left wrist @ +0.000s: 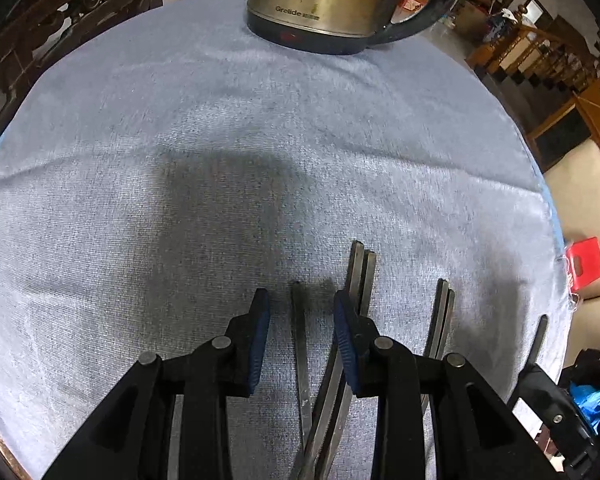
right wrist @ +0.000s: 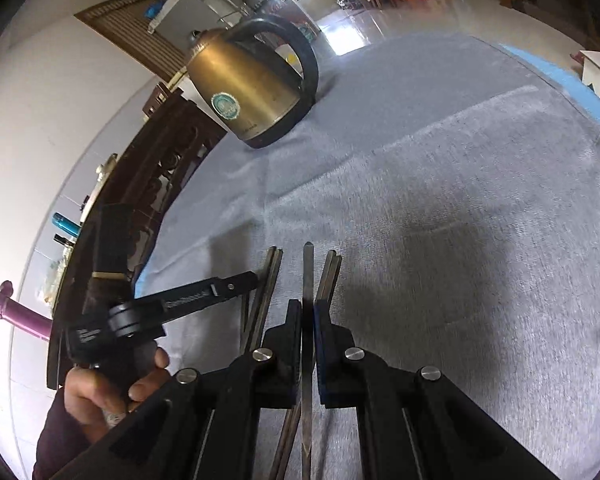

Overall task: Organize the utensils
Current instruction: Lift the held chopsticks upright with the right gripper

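Under my claws the table is covered by a pale grey-blue cloth (left wrist: 220, 128), soft and ribbed, with a blue edge showing at its rim on my right. Far ahead of my left claw a brass-coloured electric kettle (left wrist: 320, 0) stands upright on the cloth on its black base, its black handle turned to the right. Right below my left claw lie metal utensils: a single flat handle (left wrist: 298, 320) between my fingers, a pair of handles (left wrist: 362, 268) just right of it, and another pair (left wrist: 444, 308) further right, all pointing away from me and lying close together.
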